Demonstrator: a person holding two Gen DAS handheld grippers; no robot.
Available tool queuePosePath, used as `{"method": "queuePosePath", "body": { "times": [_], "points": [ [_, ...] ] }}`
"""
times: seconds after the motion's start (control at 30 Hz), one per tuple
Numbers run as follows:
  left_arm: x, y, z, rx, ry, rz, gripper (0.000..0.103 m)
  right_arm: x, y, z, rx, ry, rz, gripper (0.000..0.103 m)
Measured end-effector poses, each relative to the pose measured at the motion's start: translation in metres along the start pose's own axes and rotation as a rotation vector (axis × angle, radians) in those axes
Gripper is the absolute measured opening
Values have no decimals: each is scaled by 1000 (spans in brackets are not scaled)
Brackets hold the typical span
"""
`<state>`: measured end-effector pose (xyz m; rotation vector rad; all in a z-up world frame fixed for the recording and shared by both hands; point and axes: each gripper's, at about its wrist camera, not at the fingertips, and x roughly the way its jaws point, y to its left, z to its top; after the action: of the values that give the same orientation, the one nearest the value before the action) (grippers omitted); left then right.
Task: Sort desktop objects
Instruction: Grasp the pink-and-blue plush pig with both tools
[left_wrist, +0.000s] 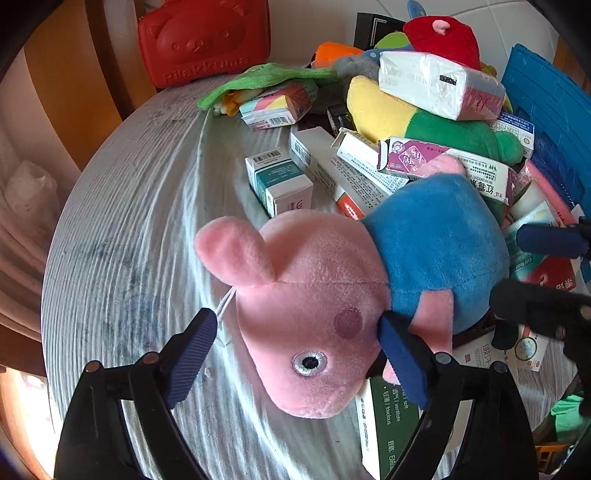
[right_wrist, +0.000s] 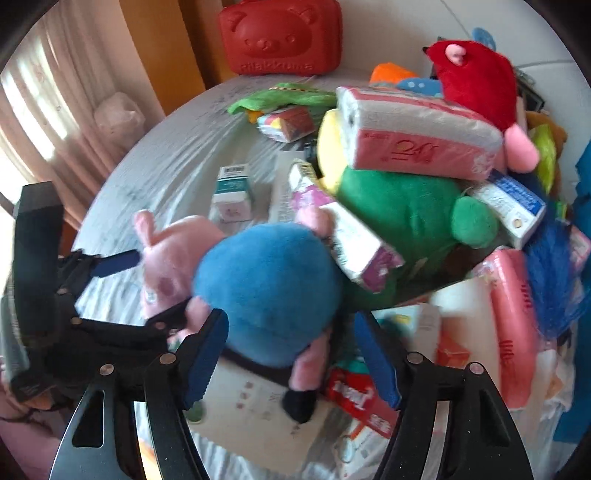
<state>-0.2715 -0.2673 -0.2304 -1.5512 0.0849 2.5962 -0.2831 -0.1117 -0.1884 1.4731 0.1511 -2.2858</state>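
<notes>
Between open tongs (left_wrist: 295, 354), pink-and-blue plush pig (left_wrist: 332, 295)

Black hand-held gripper (left_wrist: 297, 354) frames, ribbed blue finger pads (left_wrist: 192, 360), round silver rivets.

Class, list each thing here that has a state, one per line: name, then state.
Left gripper: open, fingers astride the pig's head.
Right gripper: open, fingers astride the pig's blue body.
Pig plush: lying on its side on the cloth.
Tissue pack: sealed, atop the pile.
Teal box: closed, lying flat.
Red case: closed, upright.
</notes>
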Motion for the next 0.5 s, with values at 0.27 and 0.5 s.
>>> {"method": "queuePosePath", "body": {
  "times": [0.27,0.5],
  "points": [
    [2,3,1,5,13,-12,95,14,-9,0,18,19,-36,78],
    [16,17,1,-45,39,-77,103,24,-2,15,-30,23,-56,81]
  ]
}}
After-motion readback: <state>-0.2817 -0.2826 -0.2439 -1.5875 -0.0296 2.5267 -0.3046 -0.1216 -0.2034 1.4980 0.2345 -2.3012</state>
